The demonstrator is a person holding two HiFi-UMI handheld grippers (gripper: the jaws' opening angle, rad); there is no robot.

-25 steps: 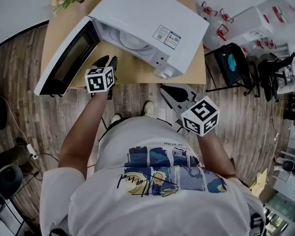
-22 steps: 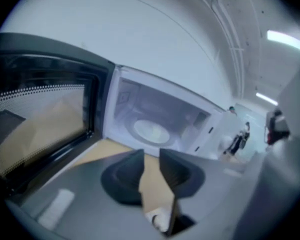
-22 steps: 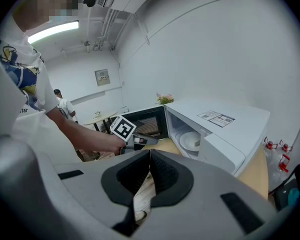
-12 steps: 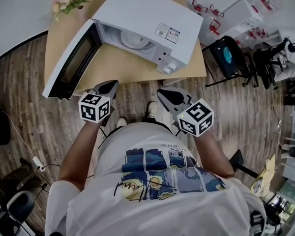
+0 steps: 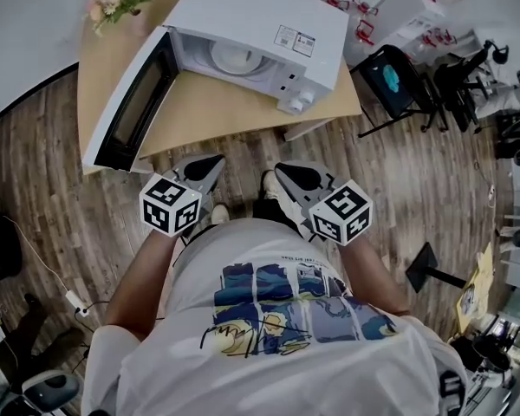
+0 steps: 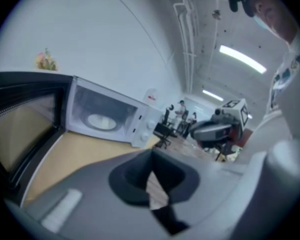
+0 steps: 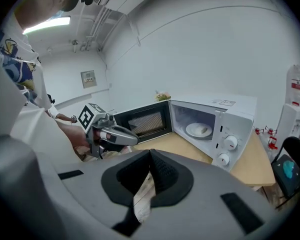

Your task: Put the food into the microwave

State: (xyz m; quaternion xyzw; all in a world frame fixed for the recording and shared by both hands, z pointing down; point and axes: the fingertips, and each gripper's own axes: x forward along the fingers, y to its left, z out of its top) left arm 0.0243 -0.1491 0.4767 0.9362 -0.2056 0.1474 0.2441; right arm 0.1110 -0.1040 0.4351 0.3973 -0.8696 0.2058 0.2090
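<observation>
Head view: your left gripper (image 5: 210, 165), at the microwave (image 5: 260, 16) mouth a second ago, has drawn back beside the right gripper (image 5: 286, 173); the door (image 5: 130, 111) hangs open at 10 o'clock. Left gripper view: the jaws have just been closing and are now pressed together on nothing. Right gripper view: jaws together, empty; the food (image 7: 202, 130) sits on the plate (image 7: 190, 130) inside, so likely only the door remains.

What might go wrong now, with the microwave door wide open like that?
The white microwave has its black-windowed door swung out to the wooden table edge, so someone stepping close might bump it. The white plate with food sits inside, but it probably won't heat until that door is shut.
</observation>
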